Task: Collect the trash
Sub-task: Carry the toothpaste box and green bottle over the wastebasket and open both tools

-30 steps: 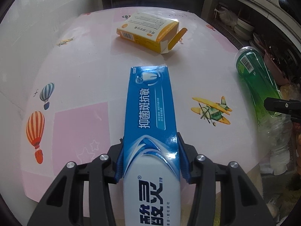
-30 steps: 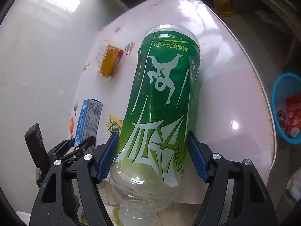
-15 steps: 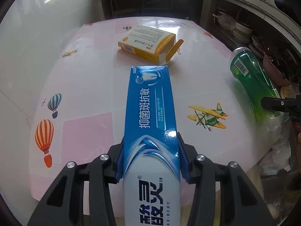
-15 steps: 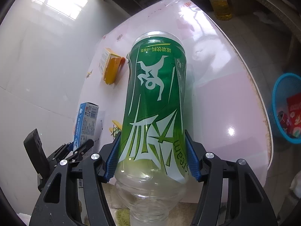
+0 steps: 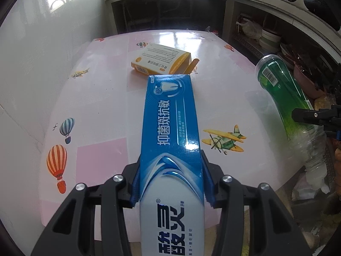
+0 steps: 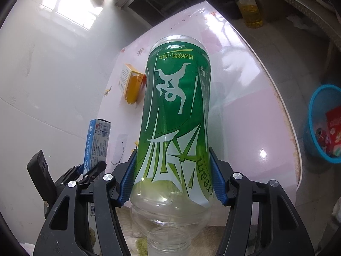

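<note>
Trash first: toothpaste box [image 5: 172, 128] is clamped in my left gripper [image 5: 172, 183], blue pads pressing its long sides near the white end, printed face up, far end sticking out over the pink table [image 5: 102, 98]. I've got it lengthwise so it points straight ahead and clears the surface. Green bottle [image 6: 174, 115] is gripped by my right gripper [image 6: 172, 183], pads squeezing the lower label just above the clear shoulder, neck toward me, base pointing away. Those jaws have just closed in a bit more, with the bottle between them; the soft plastic probably gave. Both pieces look lifted off the table, carried side by side; the left wrist view shows the bottle [image 5: 283, 98] off to the right of the box.

Orange carton [image 5: 162, 61] lies on the table with its end flap open, not collected yet.

Blue bin [image 6: 326, 128] sits on the floor past the table's right edge, already holding a red packet and other trash. I judge that's the drop spot for both.
</note>
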A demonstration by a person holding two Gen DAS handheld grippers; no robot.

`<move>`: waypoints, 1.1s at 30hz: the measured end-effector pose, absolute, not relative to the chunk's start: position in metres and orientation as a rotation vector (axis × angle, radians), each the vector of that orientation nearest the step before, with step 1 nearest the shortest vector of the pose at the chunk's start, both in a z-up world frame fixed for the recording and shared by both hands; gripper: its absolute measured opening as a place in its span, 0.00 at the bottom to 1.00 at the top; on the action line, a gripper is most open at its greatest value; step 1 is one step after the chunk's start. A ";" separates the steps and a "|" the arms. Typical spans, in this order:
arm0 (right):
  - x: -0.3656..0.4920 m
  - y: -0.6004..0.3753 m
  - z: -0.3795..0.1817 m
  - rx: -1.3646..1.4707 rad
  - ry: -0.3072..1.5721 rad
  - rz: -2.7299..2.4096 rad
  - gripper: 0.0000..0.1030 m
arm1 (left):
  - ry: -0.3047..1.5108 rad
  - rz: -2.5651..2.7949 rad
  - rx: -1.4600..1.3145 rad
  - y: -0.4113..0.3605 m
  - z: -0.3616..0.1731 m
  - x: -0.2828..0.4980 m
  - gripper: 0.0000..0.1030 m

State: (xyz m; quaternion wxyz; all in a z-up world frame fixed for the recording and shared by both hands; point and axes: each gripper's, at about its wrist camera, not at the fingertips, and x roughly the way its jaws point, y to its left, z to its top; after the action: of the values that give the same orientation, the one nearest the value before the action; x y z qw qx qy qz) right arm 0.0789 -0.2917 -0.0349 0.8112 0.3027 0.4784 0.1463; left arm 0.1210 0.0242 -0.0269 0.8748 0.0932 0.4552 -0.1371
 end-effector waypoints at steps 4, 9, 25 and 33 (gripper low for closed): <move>0.073 -0.299 -0.034 0.670 1.003 0.317 0.56 | 0.936 -0.294 0.211 0.017 -0.020 0.118 0.44; 0.065 -0.314 -0.033 0.701 0.970 0.312 0.56 | 0.915 -0.318 0.233 0.002 -0.010 0.115 0.44; -0.008 -0.403 -0.035 0.840 0.841 0.097 0.56 | 0.869 -0.670 0.261 -0.126 0.033 0.119 0.44; -0.065 -0.470 -0.054 0.942 0.791 -0.119 0.56 | 0.904 -0.872 0.265 -0.214 0.042 0.126 0.44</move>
State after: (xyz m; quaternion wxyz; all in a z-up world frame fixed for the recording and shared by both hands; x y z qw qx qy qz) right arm -0.0650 -0.4696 -0.0544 0.8151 0.4416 0.3707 -0.0558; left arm 0.1261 -0.2139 0.0418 0.8010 0.1234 0.4217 -0.4067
